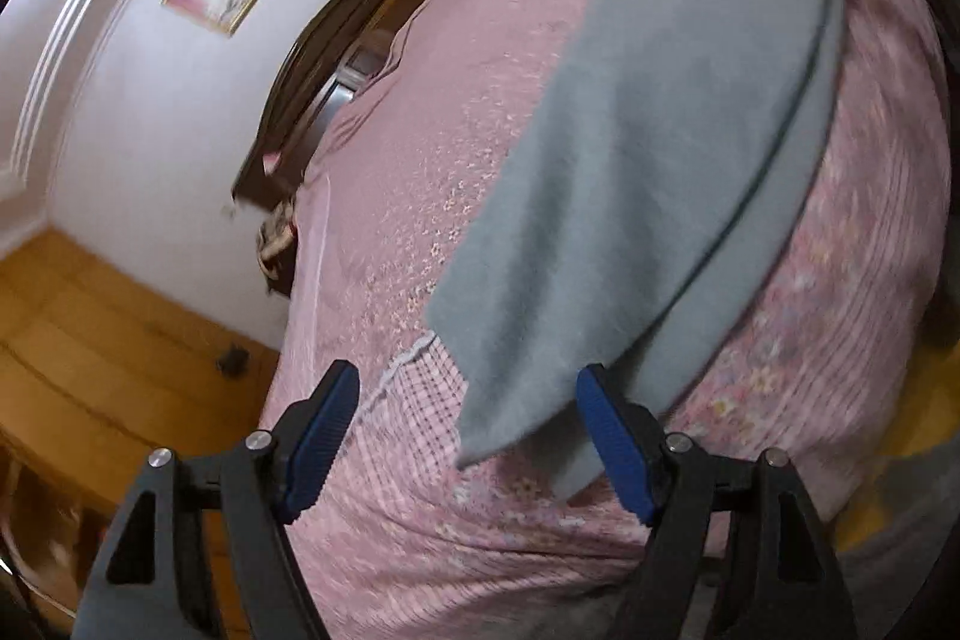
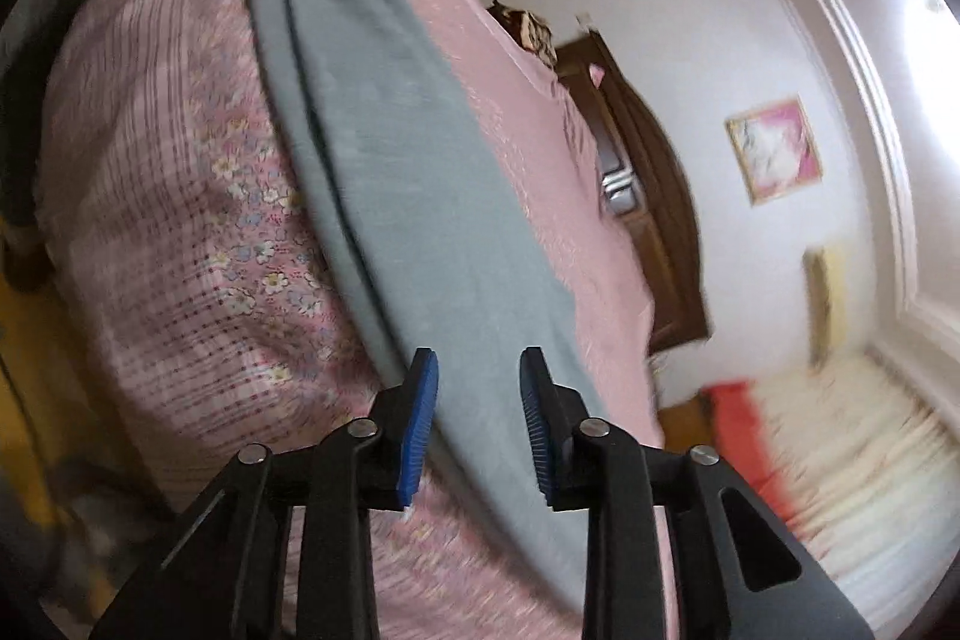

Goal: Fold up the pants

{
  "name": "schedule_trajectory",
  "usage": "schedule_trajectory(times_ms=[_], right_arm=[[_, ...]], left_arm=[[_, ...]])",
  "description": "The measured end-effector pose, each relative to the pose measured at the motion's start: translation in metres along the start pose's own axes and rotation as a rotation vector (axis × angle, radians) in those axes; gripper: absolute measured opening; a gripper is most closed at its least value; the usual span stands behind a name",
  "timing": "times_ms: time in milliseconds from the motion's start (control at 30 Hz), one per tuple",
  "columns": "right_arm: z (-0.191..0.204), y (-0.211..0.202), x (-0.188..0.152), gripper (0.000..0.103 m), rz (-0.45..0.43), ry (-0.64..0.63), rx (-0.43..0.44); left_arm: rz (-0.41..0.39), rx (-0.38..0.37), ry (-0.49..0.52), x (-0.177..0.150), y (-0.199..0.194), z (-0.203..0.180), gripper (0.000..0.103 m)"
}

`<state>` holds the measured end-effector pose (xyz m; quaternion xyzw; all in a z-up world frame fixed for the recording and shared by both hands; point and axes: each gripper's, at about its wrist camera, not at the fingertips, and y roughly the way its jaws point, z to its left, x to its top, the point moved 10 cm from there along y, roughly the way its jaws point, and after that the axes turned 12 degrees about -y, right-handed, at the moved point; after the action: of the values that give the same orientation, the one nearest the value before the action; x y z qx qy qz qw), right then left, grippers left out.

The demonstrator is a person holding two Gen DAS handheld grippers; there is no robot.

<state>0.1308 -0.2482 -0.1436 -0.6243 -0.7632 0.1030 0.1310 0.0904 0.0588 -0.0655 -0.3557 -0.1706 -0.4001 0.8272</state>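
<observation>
Bed (image 1: 420, 196): pink spread, open surface along the side toward the headboard, nothing standing on it there. Grey pants (image 1: 648, 148): laid lengthwise down the middle, flat, low, passable over. Flowered quilt (image 2: 180, 220): raised mound along the pants' other long edge, touching them, bounding that side. Left gripper (image 1: 468, 436): jaws spread wide over the pants' end near the bed's edge, gap unobstructed. Right gripper (image 2: 477, 424): jaws apart over the pants' other end, nothing between them. Headboard (image 1: 360, 40): dark wood, closes one end of the bed. Wall (image 1: 156, 112): behind the headboard. Floor (image 1: 90, 316): wooden, open strip beside the bed.
</observation>
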Motion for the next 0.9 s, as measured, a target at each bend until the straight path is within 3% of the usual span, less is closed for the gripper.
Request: schedule_trajectory(times_ms=[233,400,600,667,767,800,833,900], right_arm=[[0.023,0.008,0.001,0.021,-0.009,-0.074,0.033],[0.045,0.003,-0.02,0.021,0.023,-0.096,0.05],[0.029,0.003,-0.018,0.018,0.025,-0.065,0.022],[0.025,0.002,-0.014,0.003,0.012,-0.073,0.018],[0.024,0.0,-0.013,0.003,-0.004,-0.119,-0.022],[0.025,-0.001,-0.014,0.003,-0.005,-0.124,-0.013],[0.025,-0.003,-0.014,0.003,-0.006,-0.124,-0.02],[0.018,-0.002,-0.016,0.003,-0.008,-0.102,-0.014]], left_arm=[[-0.047,0.082,0.209,-0.019,0.016,-0.021,0.079],[-0.064,0.087,0.195,-0.023,0.024,-0.025,0.079],[-0.115,0.127,0.243,-0.023,0.02,-0.034,0.078],[-0.127,0.127,0.241,-0.025,0.017,-0.041,0.073],[-0.148,0.145,0.273,-0.024,0.014,-0.046,0.054],[-0.153,0.16,0.299,-0.023,0.013,-0.047,0.037],[-0.157,0.17,0.322,-0.023,0.013,-0.05,0.029],[-0.172,0.164,0.351,-0.024,0.012,-0.056,0.024]])
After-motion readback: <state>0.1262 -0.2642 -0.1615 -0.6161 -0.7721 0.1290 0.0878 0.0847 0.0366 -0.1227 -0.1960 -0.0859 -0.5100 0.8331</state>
